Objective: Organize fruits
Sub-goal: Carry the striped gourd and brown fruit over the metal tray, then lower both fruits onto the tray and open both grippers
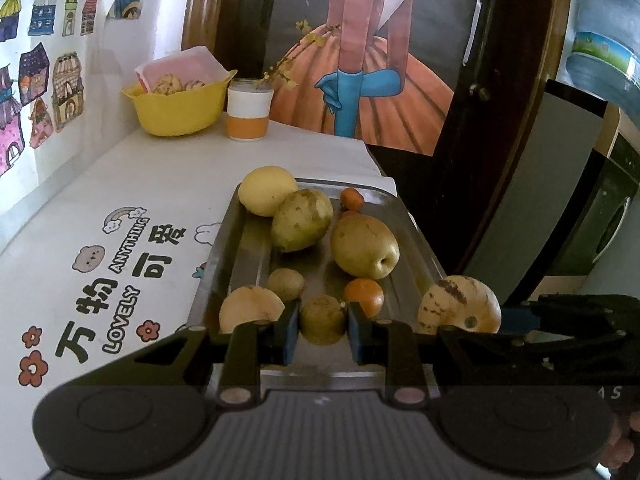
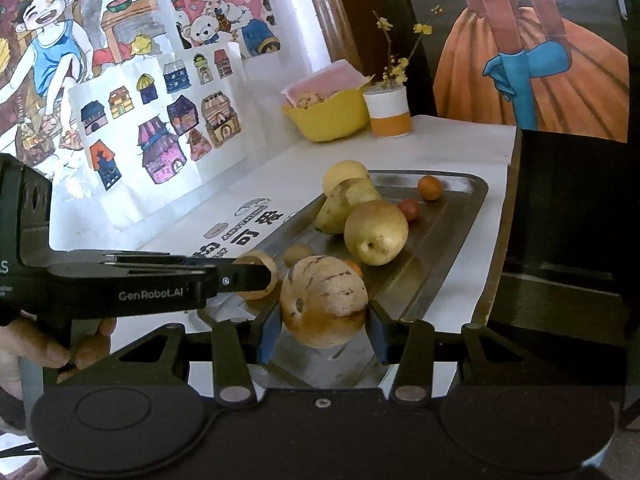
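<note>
Right wrist view: right tool (image 2: pixel 324 330) clenched on striped melon (image 2: pixel 324 306); left tool (image 1: pixel 323 330) pinches small greenish fruit (image 1: pixel 323 319); "GenRobot.AI" lower left; surface (image 1: pixel 132 184) print "LOVELY ANYTHING"

A home: children's drawings (image 2: pixel 160 120) taped above a table (image 1: pixel 120 184).

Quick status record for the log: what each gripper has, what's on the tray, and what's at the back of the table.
left gripper: jaws on either side of a small greenish-brown fruit; contact unclear
right gripper: shut on the striped melon
tray: metal, holds pears, small oranges and other small fruit
large pear: lying mid-tray
yellow bowl: back of table, striped fruit and pink paper inside
cup: white and orange, beside the bowl, holds a flowering twig
</note>
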### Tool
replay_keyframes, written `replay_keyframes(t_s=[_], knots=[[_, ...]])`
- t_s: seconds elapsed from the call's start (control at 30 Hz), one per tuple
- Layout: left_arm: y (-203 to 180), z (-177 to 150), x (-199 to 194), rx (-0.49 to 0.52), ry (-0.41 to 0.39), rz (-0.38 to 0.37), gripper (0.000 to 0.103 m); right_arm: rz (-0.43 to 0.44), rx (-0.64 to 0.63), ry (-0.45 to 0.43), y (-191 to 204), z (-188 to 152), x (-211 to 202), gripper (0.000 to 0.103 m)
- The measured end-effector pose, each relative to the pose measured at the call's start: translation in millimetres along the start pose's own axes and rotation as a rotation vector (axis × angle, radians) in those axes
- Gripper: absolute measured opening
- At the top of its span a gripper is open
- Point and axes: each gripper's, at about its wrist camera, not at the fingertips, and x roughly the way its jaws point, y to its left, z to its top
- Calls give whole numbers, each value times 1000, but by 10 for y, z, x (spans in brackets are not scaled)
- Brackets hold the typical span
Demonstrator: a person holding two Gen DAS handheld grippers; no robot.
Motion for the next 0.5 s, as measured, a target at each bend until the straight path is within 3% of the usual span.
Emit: replay_keyframes(t_s=[0.5], knots=[[24, -50, 128, -8, 29, 2, 28, -49, 6, -32, -29, -19, 81, 47]])
